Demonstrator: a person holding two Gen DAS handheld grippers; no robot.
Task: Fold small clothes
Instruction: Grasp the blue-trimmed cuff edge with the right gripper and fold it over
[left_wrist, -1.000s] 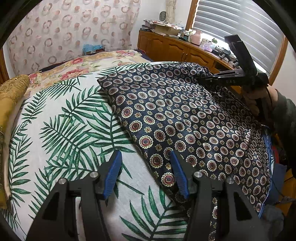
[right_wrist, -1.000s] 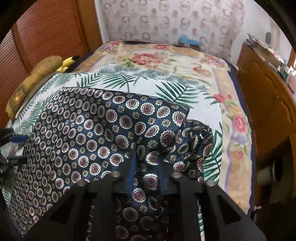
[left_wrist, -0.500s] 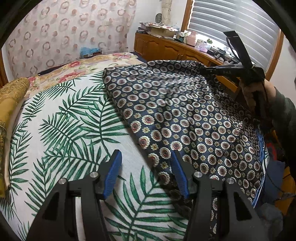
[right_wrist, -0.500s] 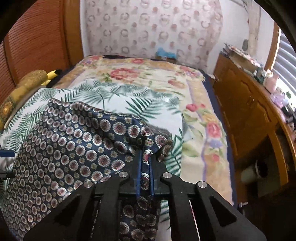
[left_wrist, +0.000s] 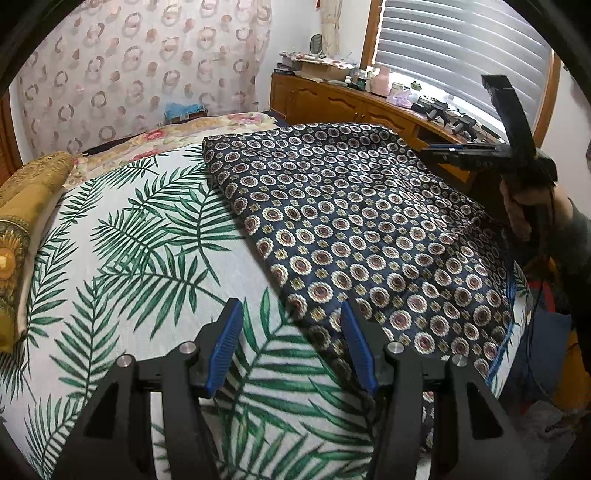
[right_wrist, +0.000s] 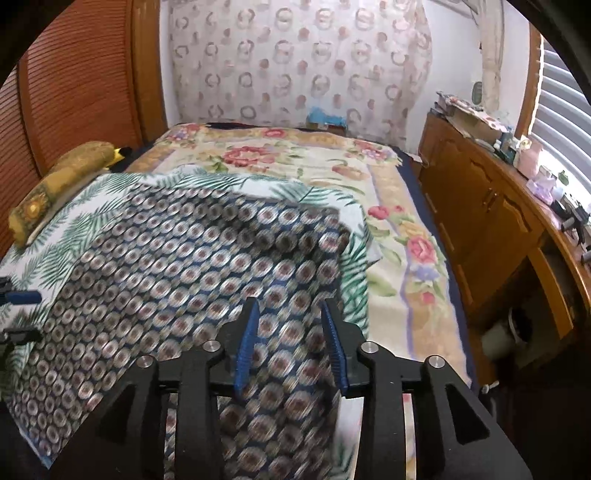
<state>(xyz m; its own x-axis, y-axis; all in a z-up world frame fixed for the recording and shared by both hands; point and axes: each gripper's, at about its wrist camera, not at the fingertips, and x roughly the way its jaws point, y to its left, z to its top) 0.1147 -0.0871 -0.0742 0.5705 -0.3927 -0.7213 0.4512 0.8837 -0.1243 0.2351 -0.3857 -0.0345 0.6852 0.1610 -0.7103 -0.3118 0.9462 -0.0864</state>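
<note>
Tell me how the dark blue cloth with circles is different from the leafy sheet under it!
The dark blue cloth has rows of little round medallions; the leafy sheet has big green palm leaves on white. The cloth is dark, the sheet pale. The cloth lies on top, covering only part of the sheet, which spreads wider across the bed. Both lie fairly flat.

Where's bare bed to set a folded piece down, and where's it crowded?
Free: the palm-leaf sheet between the gold bolster and the patterned cloth; also the floral blanket beyond the cloth, up to the curtain. Crowded: the wooden counter under the window, covered in clutter.
</note>
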